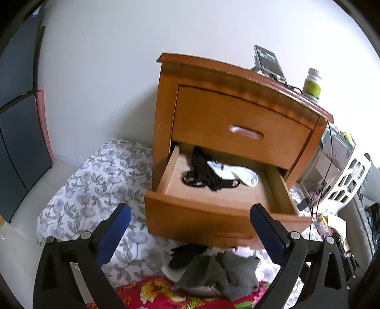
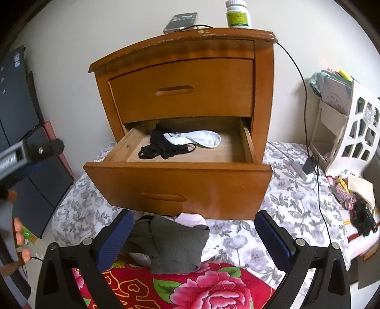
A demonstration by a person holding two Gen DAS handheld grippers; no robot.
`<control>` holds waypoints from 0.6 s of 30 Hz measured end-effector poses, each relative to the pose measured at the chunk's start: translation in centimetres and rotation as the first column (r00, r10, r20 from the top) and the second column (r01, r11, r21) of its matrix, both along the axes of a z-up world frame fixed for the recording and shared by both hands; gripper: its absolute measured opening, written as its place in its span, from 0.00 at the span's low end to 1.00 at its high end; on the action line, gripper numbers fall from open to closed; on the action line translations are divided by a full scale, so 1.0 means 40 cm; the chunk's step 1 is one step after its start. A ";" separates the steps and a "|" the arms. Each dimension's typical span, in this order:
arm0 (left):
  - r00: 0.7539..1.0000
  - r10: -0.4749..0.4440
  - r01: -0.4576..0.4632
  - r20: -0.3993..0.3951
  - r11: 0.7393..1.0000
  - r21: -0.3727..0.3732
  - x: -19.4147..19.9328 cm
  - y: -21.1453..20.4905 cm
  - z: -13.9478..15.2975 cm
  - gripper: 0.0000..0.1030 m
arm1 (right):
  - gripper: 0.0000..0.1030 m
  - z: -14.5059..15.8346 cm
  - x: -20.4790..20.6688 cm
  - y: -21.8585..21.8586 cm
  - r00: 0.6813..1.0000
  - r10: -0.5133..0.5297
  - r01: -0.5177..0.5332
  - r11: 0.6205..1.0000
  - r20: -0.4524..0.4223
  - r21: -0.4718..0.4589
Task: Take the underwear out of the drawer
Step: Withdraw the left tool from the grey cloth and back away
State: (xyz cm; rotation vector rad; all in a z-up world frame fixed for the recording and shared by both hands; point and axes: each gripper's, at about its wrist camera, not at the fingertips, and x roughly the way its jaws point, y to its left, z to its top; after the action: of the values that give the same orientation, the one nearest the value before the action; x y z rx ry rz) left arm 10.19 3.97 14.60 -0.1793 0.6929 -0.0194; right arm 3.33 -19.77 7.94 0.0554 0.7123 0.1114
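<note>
The wooden nightstand's bottom drawer (image 1: 201, 214) (image 2: 180, 183) stands pulled out. Inside lie black underwear (image 1: 204, 173) (image 2: 163, 145) and, partly under it, a white garment (image 1: 232, 174) (image 2: 201, 139). Below the drawer front, a heap of grey, black and pale pink clothes (image 1: 220, 271) (image 2: 173, 244) rests on the bedding. My left gripper (image 1: 190, 210) is open and empty, held just before the drawer front and above the heap. My right gripper (image 2: 194, 215) is also open and empty, over the same heap. The top drawer (image 2: 182, 90) is shut.
A phone (image 2: 180, 22), a pill bottle (image 2: 237, 14) and a black cable (image 2: 306, 99) are on or by the nightstand. A white cut-out rack (image 2: 356, 133) stands right, a dark cabinet (image 1: 16, 142) left. Floral bedding (image 2: 285, 214) and a red flowered blanket (image 2: 201, 290) cover the floor.
</note>
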 end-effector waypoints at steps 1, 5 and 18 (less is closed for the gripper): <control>1.000 0.003 -0.003 0.008 1.000 0.000 0.008 -0.001 0.005 0.97 | 1.00 0.008 0.004 0.001 1.000 0.009 -0.009 1.000 0.007 -0.001; 0.999 0.013 -0.012 0.030 1.000 -0.021 0.022 0.002 0.008 0.97 | 1.00 0.048 0.031 0.001 0.999 0.035 -0.034 0.999 0.021 -0.011; 1.000 -0.004 0.005 0.014 0.999 -0.047 0.058 0.026 -0.059 0.97 | 1.00 0.170 0.184 0.016 0.992 0.129 -0.129 0.988 0.005 -0.087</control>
State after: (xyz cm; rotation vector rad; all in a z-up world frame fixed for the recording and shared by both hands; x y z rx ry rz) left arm 12.52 5.01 12.25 -0.2227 0.6795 -0.0411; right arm 10.68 -19.14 14.74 -0.0744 0.7088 0.2044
